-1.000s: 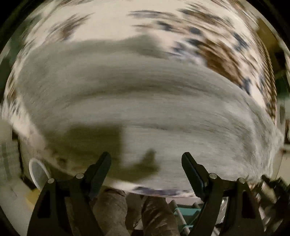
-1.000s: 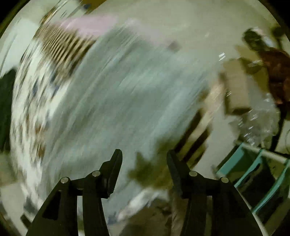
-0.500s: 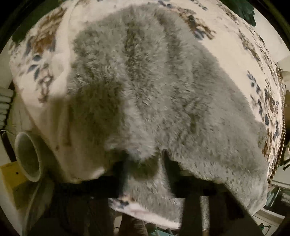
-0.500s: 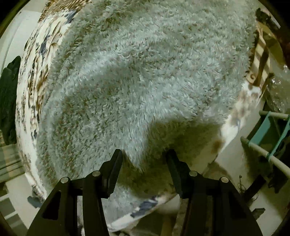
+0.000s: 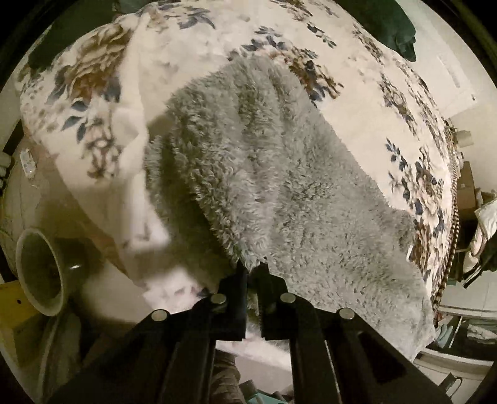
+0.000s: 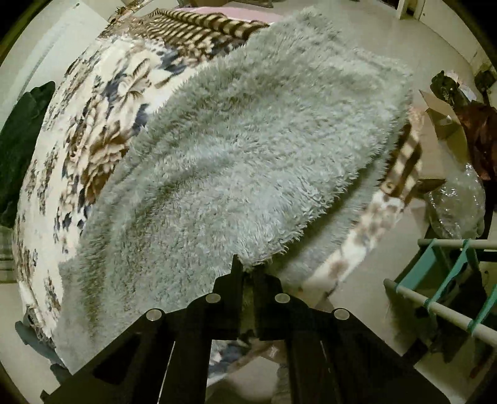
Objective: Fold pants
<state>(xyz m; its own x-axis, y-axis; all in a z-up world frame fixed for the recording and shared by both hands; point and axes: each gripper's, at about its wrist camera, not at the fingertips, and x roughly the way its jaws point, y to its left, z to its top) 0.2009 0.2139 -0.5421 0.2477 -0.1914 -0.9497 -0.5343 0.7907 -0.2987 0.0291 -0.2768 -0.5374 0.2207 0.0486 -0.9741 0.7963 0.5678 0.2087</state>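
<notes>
Fluffy grey pants (image 5: pixel 279 174) lie across a bed with a floral cover (image 5: pixel 372 102). My left gripper (image 5: pixel 254 270) is shut on the near edge of the pants and lifts a corner off the cover. The pants also fill the right wrist view (image 6: pixel 248 155). My right gripper (image 6: pixel 247 273) is shut on another part of their near edge, which is raised above the layer beneath.
A pale round bin (image 5: pixel 40 273) stands on the floor left of the bed. A dark green garment (image 5: pixel 391 28) lies at the bed's far side. A teal and white rack (image 6: pixel 450 279) and cardboard boxes (image 6: pixel 441 118) stand on the floor to the right.
Both grippers were open over the pants a second ago. They have closed on the near edge and lifted it; the left one was closing half a second ago.
</notes>
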